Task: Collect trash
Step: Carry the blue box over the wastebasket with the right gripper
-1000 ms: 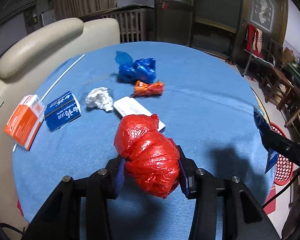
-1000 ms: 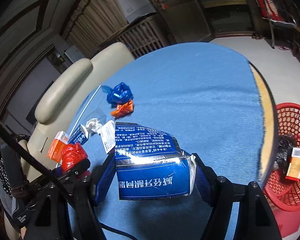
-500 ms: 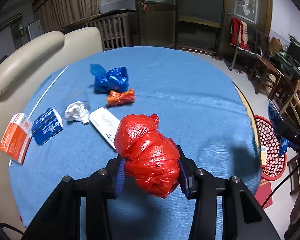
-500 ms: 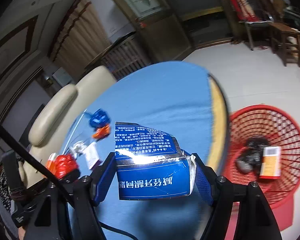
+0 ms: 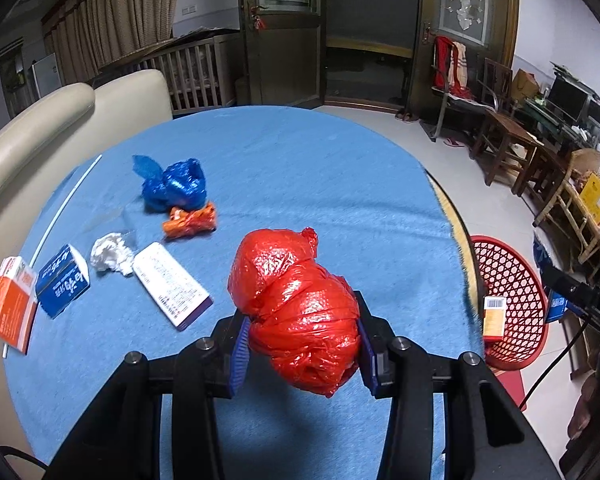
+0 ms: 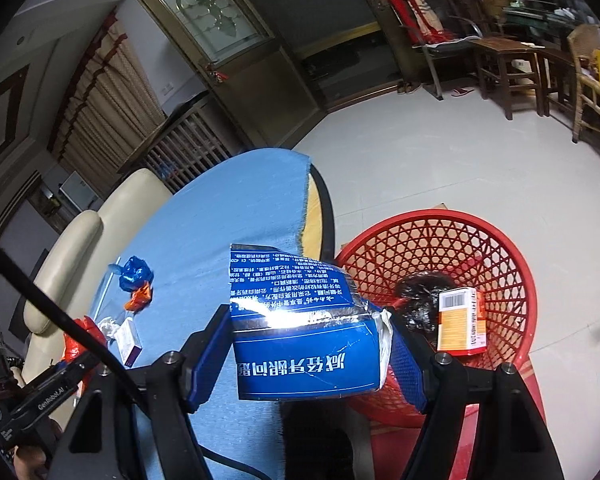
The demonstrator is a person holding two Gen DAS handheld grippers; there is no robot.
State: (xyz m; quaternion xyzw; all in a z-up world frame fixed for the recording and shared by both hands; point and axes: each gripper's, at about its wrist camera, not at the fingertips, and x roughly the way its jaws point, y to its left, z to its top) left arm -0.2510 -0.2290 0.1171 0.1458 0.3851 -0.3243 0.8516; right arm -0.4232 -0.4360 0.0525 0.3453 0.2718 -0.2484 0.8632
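My left gripper (image 5: 302,344) is shut on a crumpled red plastic bag (image 5: 296,312), held above the blue tablecloth (image 5: 300,168). My right gripper (image 6: 306,356) is shut on a blue toothpaste box (image 6: 300,328), held past the table edge beside the red mesh basket (image 6: 500,248). The basket (image 5: 512,292) stands on the floor right of the table; it holds an orange box (image 6: 460,320) and a dark bag (image 6: 420,288). On the cloth lie a blue bag (image 5: 176,184), an orange wrapper (image 5: 190,220), a white paper wad (image 5: 112,252), a white box (image 5: 172,284), a small blue box (image 5: 62,280) and an orange box (image 5: 10,308).
A cream sofa (image 5: 40,120) borders the table's left side. Wooden chairs and stools (image 5: 512,140) stand at the right on the tiled floor (image 6: 440,160). A thin white rod (image 5: 66,204) lies along the cloth's left edge.
My right gripper has swung with the blue box from over the table to the basket's side. My left gripper has risen and turned right with the red bag.
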